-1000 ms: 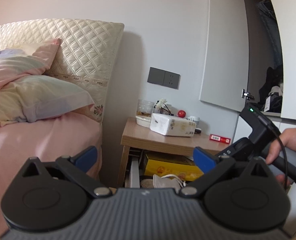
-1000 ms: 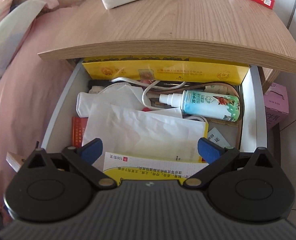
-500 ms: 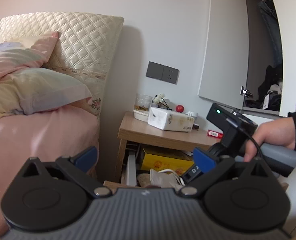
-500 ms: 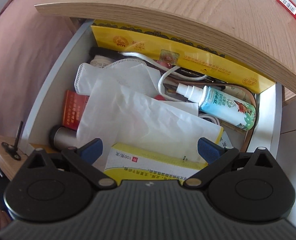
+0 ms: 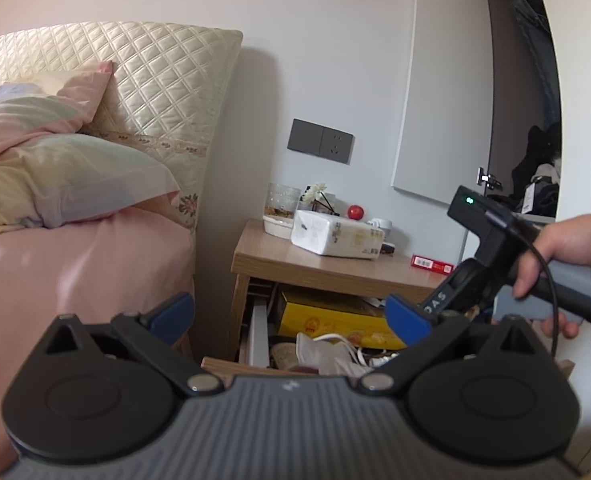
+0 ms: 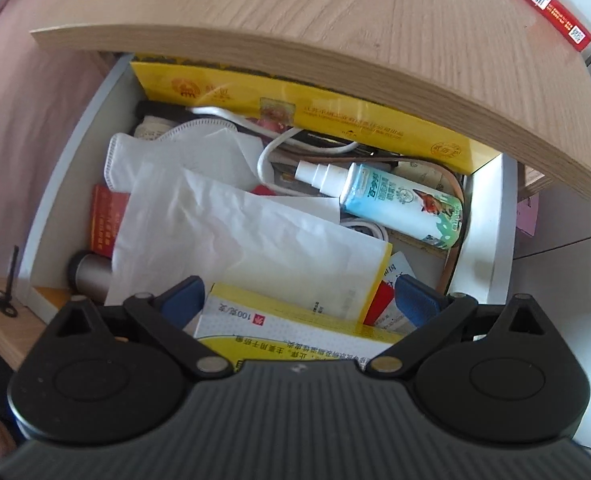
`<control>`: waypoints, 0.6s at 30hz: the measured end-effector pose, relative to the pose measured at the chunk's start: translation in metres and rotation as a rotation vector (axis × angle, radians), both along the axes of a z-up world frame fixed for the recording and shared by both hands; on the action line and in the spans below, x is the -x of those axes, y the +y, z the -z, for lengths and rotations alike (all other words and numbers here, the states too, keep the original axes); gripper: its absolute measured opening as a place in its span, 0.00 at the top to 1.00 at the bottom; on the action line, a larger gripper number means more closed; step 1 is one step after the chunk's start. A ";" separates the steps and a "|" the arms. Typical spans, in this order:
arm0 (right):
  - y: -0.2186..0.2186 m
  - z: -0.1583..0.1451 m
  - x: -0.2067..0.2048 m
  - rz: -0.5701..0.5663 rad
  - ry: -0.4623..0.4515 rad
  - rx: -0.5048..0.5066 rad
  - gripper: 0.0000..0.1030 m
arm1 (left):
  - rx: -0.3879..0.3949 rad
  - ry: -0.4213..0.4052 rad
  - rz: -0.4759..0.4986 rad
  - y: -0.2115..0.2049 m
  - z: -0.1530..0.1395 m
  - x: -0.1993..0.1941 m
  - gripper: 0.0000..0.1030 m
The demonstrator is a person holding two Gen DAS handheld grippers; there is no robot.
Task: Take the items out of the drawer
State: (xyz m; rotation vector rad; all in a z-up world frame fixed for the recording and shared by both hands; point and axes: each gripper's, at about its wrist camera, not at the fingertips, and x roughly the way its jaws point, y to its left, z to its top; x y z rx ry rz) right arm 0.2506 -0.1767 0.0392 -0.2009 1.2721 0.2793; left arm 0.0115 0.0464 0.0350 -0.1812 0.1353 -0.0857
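The nightstand drawer (image 6: pixel 491 216) is pulled open and full. In it lie a spray bottle (image 6: pixel 399 204) with a fox picture, a white paper bag (image 6: pixel 235 240), a face mask (image 6: pixel 175 148), a white cable (image 6: pixel 267 152), a long yellow box (image 6: pixel 295 108) at the back, a red booklet (image 6: pixel 105 220), a grey cylinder (image 6: pixel 91 276) and a yellow-white medicine box (image 6: pixel 287 332) at the front. My right gripper (image 6: pixel 299 300) is open and empty, just above the medicine box. My left gripper (image 5: pixel 291 316) is open and empty, held back from the drawer (image 5: pixel 259 332).
The nightstand top (image 5: pixel 335 264) holds a tissue pack (image 5: pixel 335 236), a glass (image 5: pixel 281 200), a red ball (image 5: pixel 355 212) and a red pack (image 5: pixel 431 264). The bed with pink sheet (image 5: pixel 75 264) is at the left. An open wardrobe (image 5: pixel 535 120) is at the right.
My right gripper has moved in over the drawer and lowered toward its front contents. My left gripper has drifted slightly; the right hand appears farther into its view.
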 end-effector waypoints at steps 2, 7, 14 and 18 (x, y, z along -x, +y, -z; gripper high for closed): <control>-0.005 -0.009 0.005 -0.004 -0.017 -0.012 0.00 | -0.003 0.001 0.002 -0.001 0.000 0.000 0.00; -0.024 -0.026 0.018 0.033 -0.071 -0.058 0.00 | -0.006 0.003 0.005 -0.003 0.001 0.000 0.00; -0.050 -0.038 0.023 0.096 -0.126 -0.114 0.00 | -0.007 0.009 0.009 -0.005 0.001 0.000 0.00; -0.069 -0.048 0.025 0.124 -0.162 -0.150 0.00 | -0.013 0.011 0.017 -0.007 0.001 0.001 0.00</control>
